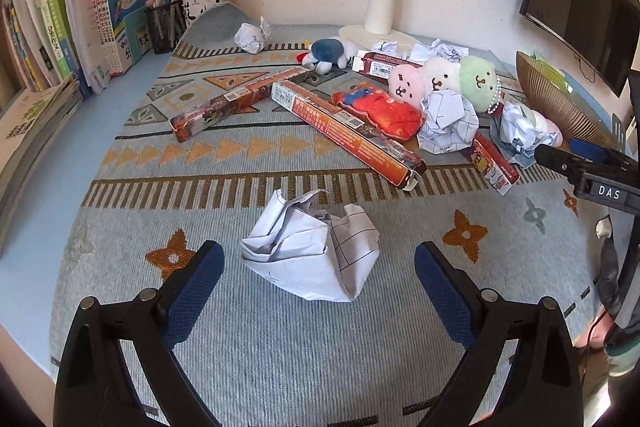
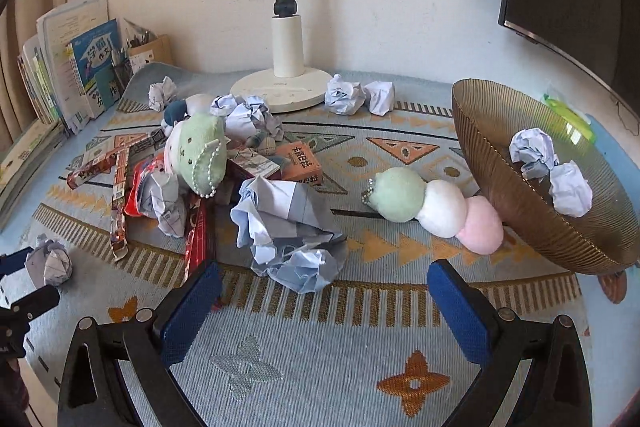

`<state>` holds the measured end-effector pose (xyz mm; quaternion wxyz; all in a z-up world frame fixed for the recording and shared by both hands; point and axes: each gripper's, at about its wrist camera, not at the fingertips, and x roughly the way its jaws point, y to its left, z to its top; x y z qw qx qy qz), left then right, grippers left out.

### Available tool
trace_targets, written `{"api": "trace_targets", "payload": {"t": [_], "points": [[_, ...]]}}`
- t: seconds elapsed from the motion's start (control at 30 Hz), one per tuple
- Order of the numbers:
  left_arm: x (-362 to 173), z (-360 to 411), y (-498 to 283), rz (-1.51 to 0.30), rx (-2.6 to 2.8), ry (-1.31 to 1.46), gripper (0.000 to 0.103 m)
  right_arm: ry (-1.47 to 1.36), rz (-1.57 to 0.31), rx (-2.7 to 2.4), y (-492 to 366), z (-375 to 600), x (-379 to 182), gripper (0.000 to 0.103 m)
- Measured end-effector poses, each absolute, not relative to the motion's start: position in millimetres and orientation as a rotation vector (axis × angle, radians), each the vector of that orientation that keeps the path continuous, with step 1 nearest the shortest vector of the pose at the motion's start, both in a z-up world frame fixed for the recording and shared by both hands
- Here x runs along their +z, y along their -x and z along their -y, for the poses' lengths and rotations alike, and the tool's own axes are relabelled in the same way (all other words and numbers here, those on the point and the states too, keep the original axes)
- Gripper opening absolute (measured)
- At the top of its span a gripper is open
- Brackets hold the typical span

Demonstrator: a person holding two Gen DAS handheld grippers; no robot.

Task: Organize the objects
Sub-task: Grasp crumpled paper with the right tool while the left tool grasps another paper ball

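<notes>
- One crumpled paper ball (image 1: 312,251) lies on the patterned mat (image 1: 248,339) just ahead of the left claw (image 1: 319,269), between its two blue pads but touching neither — the jaws stand wide apart and hold nothing.
- A larger crumpled wad of bluish paper (image 2: 286,227) sits on the mat in front of the right claw (image 2: 324,301), whose jaws are likewise spread wide and empty.
- Two paper balls (image 2: 552,177) rest inside the ribbed golden bowl (image 2: 516,203) at the right of the tabletop (image 1: 60,147).
- A plush skewer of three balls — green, white, pink (image 2: 436,209) — lies just beside the bowl's near wall.
- Further left is a heap: long printed cartons (image 1: 346,133), a red pouch (image 1: 380,111), three plush faces (image 1: 442,75) with a pearl string, and more crumpled paper (image 1: 448,125).
- A blue-and-white plush toy (image 1: 328,53) and another paper ball (image 1: 252,37) lie near the back of the mat.
- A white lamp base (image 2: 280,89) stands against the wall, with paper balls (image 2: 358,97) beside it.
- Books (image 1: 80,27) and a mesh pen holder (image 1: 164,23) line the left edge.
</notes>
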<state>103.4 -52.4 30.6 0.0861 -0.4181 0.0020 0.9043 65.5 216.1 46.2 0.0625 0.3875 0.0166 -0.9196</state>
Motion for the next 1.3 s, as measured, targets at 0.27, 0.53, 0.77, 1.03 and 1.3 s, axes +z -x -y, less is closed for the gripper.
{"api": "trace_targets", "payload": {"t": [0.27,0.53,0.77,1.03,1.3], "points": [[17.3,54.5,-89.2,0.027,2.691,1.348,0.062,-1.326,0.068,-2.685,-37.0,-220.7,21.8,0.055],[29.3,43.0,-92.4,0.060,2.718,1.259,0.057,-1.166,0.111,-2.733,-52.2,-228.5,36.8,0.041],[46.6,9.7,-71.8,0.029,2.734,1.119,0.057,-1.100,0.235,-2.755,-54.4,-242.0,44.1,0.035],[41.5,6.6,-64.7,0.061,2.756,1.092,0.057,-1.047,0.260,-2.729,-60.8,-244.6,47.0,0.024],[38.3,6.7,-62.7,0.097,2.679,1.101,0.057,-1.162,0.326,-2.620,-44.7,-243.9,34.7,0.074]]}}
